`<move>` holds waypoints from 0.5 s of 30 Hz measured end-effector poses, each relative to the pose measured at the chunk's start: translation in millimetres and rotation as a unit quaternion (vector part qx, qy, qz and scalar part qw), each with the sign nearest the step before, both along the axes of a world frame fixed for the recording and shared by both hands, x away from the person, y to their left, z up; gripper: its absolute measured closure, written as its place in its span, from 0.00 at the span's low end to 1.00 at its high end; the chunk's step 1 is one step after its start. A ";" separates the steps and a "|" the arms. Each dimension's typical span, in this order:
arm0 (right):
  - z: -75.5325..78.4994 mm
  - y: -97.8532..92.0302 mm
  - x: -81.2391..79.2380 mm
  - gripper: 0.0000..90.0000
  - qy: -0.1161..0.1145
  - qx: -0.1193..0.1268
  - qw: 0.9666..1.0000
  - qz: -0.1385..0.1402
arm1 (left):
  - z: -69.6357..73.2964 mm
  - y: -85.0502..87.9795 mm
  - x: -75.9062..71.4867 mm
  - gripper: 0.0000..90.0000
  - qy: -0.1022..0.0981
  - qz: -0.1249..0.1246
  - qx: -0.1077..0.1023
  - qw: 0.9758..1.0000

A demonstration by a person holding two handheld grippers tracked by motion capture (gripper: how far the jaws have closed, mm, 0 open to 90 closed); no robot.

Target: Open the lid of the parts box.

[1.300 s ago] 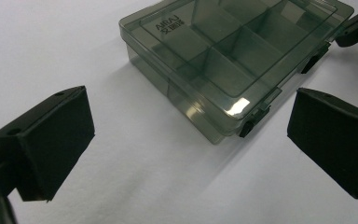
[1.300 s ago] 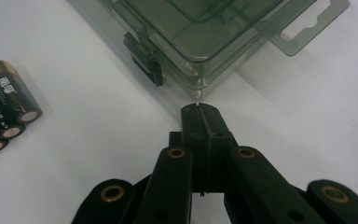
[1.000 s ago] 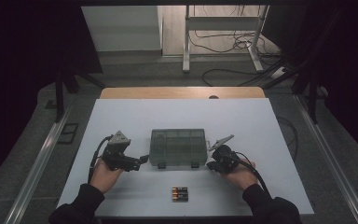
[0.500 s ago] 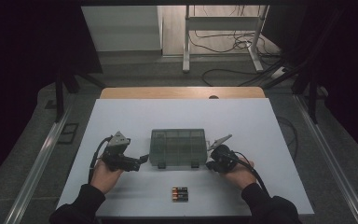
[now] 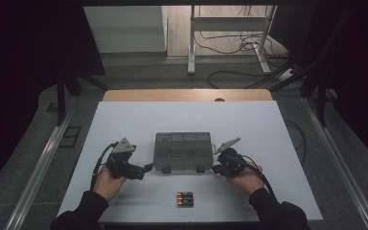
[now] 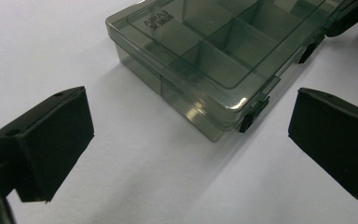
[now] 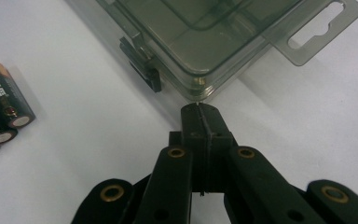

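Left gripper (image 5: pixel 146 168) agape, right gripper (image 5: pixel 215 168) closed beside box (image 5: pixel 182 150)

Right gripper (image 7: pixel 199 111) rising from 6 o'clock, jaws pressed flat together, tips at the near corner of a smoky clear compartment box (image 7: pixel 214 32) toward 12 o'clock. Black latch (image 7: pixel 145 65) on the box's edge at 10 o'clock. Batteries (image 7: pixel 2 109) lying side by side at 9 o'clock on the white table (image 7: pixel 98 135).
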State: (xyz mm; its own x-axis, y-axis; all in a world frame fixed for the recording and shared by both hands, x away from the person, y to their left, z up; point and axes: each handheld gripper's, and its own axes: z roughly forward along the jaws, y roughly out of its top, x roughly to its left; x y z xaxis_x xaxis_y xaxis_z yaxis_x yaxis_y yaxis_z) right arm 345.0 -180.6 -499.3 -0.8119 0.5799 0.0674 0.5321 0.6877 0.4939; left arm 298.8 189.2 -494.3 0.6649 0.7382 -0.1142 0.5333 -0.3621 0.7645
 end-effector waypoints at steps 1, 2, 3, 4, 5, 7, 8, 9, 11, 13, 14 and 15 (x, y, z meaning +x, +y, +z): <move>0.4 -0.2 -0.2 0.99 0.000 0.001 1.000 0.000 | 0.0 0.1 -0.4 0.00 0.004 0.002 -0.004 1.000; 0.8 -0.3 -0.5 0.99 -0.002 0.001 1.000 0.000 | 0.0 0.2 -0.7 0.00 0.006 0.003 -0.006 1.000; 0.8 -0.3 -0.5 0.99 -0.002 0.001 1.000 0.000 | 0.0 0.2 -0.7 0.00 0.006 0.003 -0.006 1.000; 1.6 -0.5 -1.1 0.99 -0.002 0.004 1.000 0.001 | 0.3 0.0 -1.8 0.00 0.006 0.005 -0.005 1.000; 1.9 -0.6 -1.3 0.99 -0.003 0.004 1.000 0.001 | 0.5 0.0 -2.3 0.00 0.006 0.005 -0.003 1.000; 2.4 -0.7 -1.7 0.99 -0.003 0.006 1.000 0.001 | 0.6 0.0 -2.5 0.00 0.007 0.006 -0.002 1.000; 3.4 -0.6 -2.6 0.99 -0.004 0.008 1.000 0.000 | 0.6 0.1 -2.8 0.00 0.006 0.007 -0.001 1.000; 3.6 -0.7 -2.8 0.99 -0.004 0.009 1.000 0.000 | 0.6 0.1 -2.8 0.00 0.006 0.007 -0.001 1.000; 4.0 -0.8 -3.0 0.99 -0.005 0.009 1.000 0.000 | 0.8 0.0 -3.2 0.00 0.006 0.009 -0.001 1.000; 4.4 -0.9 -3.3 0.99 -0.007 0.010 1.000 0.001 | 1.4 0.0 -3.8 0.00 0.003 0.007 -0.001 1.000; 4.5 -1.0 -3.3 0.99 -0.008 0.010 1.000 0.001 | 1.6 -0.1 -4.0 0.00 0.002 0.006 -0.001 1.000; 4.7 -1.1 -3.3 0.99 -0.007 0.010 1.000 0.000 | 1.7 -0.3 -4.2 0.00 0.000 0.005 0.001 1.000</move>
State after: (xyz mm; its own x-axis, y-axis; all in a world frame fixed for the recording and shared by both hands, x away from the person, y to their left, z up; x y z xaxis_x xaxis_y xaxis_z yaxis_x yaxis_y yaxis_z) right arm 341.6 -181.7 -494.6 -0.8130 0.5783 0.0671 0.5246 0.6777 0.5152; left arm 294.6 189.0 -492.6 0.6581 0.7444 -0.1130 0.5365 -0.3583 0.7641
